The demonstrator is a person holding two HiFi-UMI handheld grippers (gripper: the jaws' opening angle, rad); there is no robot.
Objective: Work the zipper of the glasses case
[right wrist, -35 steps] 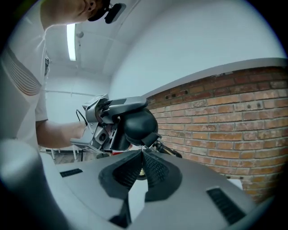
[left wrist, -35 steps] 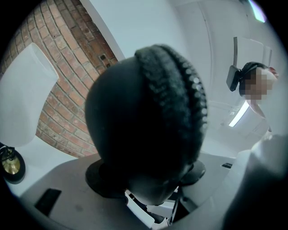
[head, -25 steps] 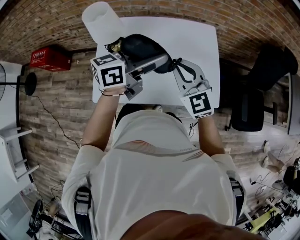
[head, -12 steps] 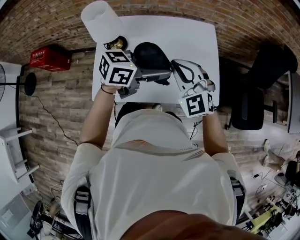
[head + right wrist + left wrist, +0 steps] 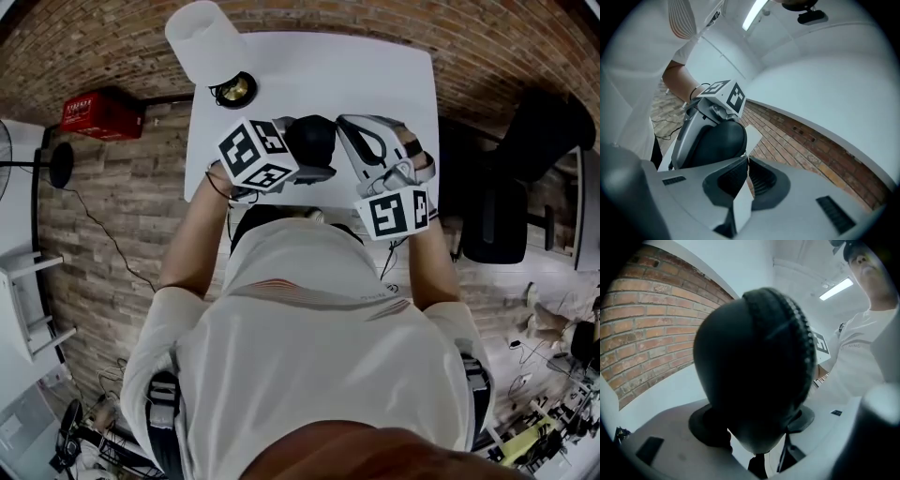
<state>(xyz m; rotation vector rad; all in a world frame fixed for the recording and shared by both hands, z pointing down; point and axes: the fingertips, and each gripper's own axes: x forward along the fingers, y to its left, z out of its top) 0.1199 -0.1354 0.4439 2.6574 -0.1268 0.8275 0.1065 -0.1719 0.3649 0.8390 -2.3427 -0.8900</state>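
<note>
Glasses case (image 5: 312,145): black, rounded, hard-shelled, clamped in left gripper (image 5: 757,427), jaws spread wide with a pad pressed on each flank. Held over near edge of white table (image 5: 375,75), at 12 o'clock from the person's chest in head view. Contact with tabletop not determinable. Zipper track (image 5: 802,338) turned to 3 o'clock side in left gripper view, toward the opposite tool. Judged purpose of grip: shell immobilised and seam presented outward, to resist a pull along the seam rather than be dragged with it.

Right gripper (image 5: 746,161): jaws drawn together to a narrow slit, tips set at rim of case, approaching from 4 o'clock of case in head view. Small item at tips possibly the zipper pull, not confirmable at this size. Judged purpose: fine pinch suited to a thin tab, not to the shell.

Assessment: visible seam apparently closed, no zipper travel evident as yet. Risks noted: pinch slipping off a small tab, or case twisting in the wide clamp under pull.

Bystander items: white cylinder (image 5: 202,42) and round brass-coloured object (image 5: 234,89) at 11 o'clock on table, well apart from the work.
</note>
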